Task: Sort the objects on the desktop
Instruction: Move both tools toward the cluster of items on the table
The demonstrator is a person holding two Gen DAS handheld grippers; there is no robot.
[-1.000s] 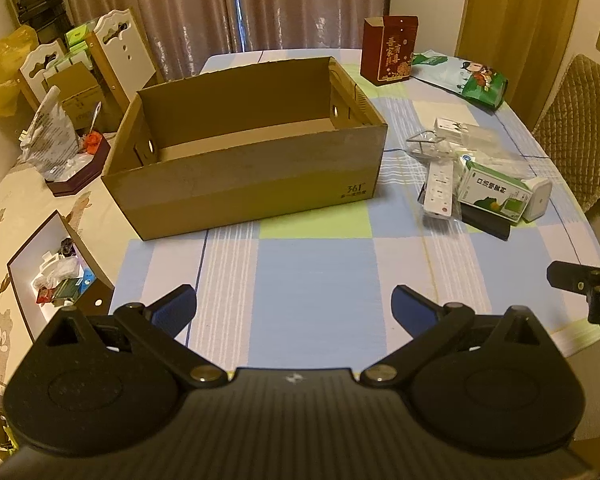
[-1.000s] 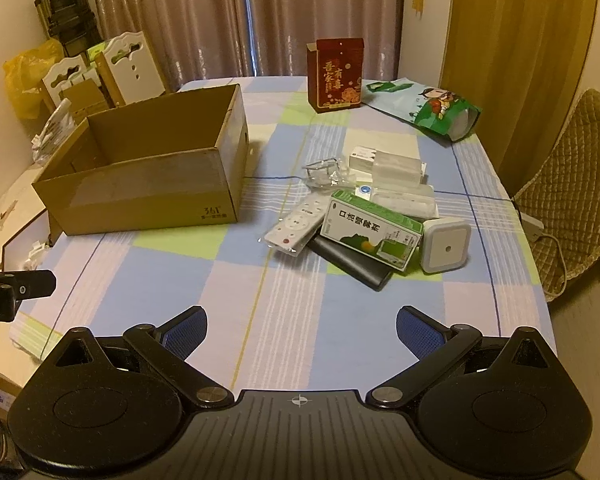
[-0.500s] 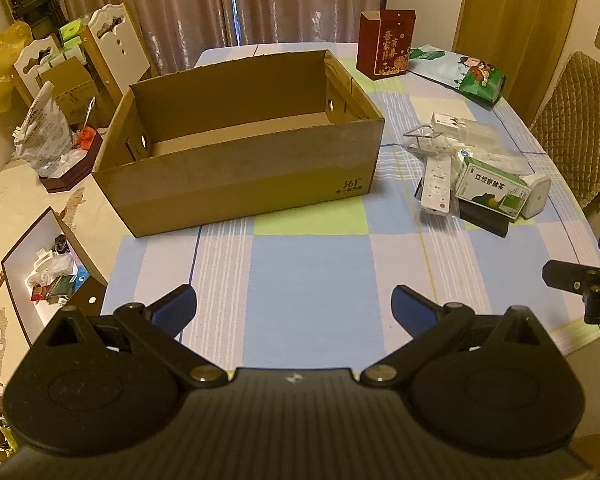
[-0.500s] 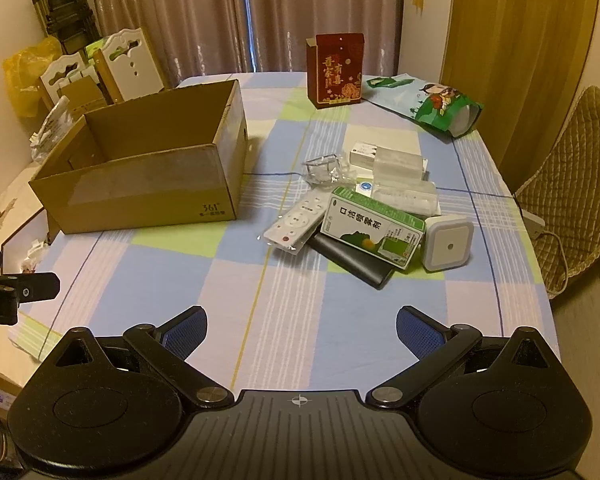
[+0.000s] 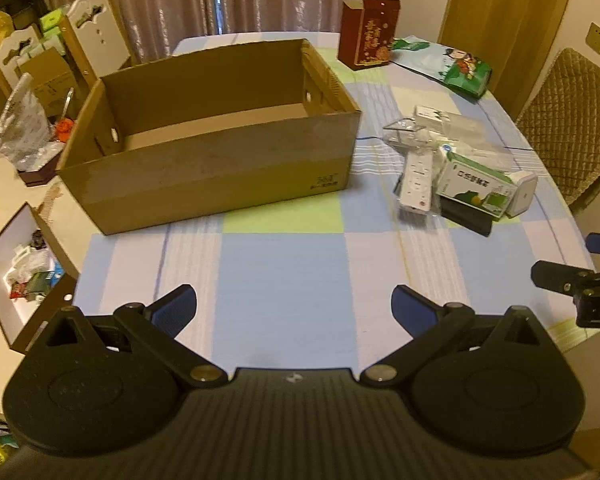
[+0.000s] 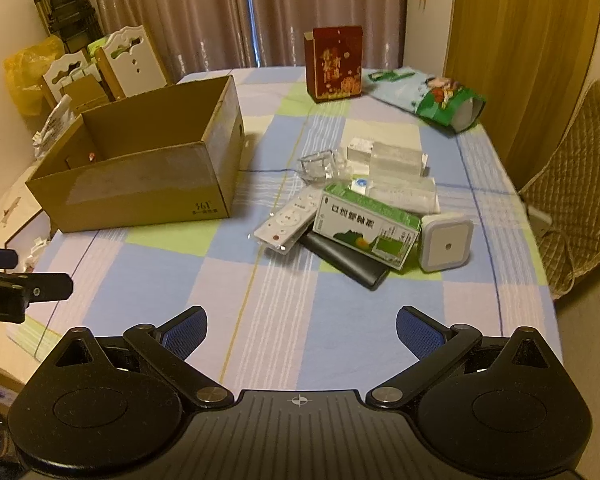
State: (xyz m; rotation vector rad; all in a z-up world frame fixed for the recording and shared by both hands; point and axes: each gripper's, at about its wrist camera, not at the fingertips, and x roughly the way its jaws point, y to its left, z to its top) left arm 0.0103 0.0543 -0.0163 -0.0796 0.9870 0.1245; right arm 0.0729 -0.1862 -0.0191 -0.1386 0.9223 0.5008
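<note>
An open cardboard box (image 5: 220, 168) (image 6: 140, 184) stands on the checked tablecloth, empty as far as its floor shows. To its right lies a heap: a white remote (image 6: 290, 220) (image 5: 417, 182), a green and white carton (image 6: 366, 224) (image 5: 476, 184), a black slab (image 6: 346, 262) under it, a white square device (image 6: 446, 244) and clear plastic packs (image 6: 396, 160). My left gripper (image 5: 294, 304) is open above the table's near edge, nothing between its fingers. My right gripper (image 6: 300, 326) is open too, short of the heap.
A red gift box (image 6: 334, 64) and a green snack bag (image 6: 444, 98) lie at the far end of the table. White chairs (image 5: 96, 40) and an open box of clutter (image 5: 20, 272) are to the left, a quilted chair (image 6: 576, 200) to the right.
Both views have crept slightly forward and downward toward the table; the box and heap look a little nearer. Both grippers stayed open.
</note>
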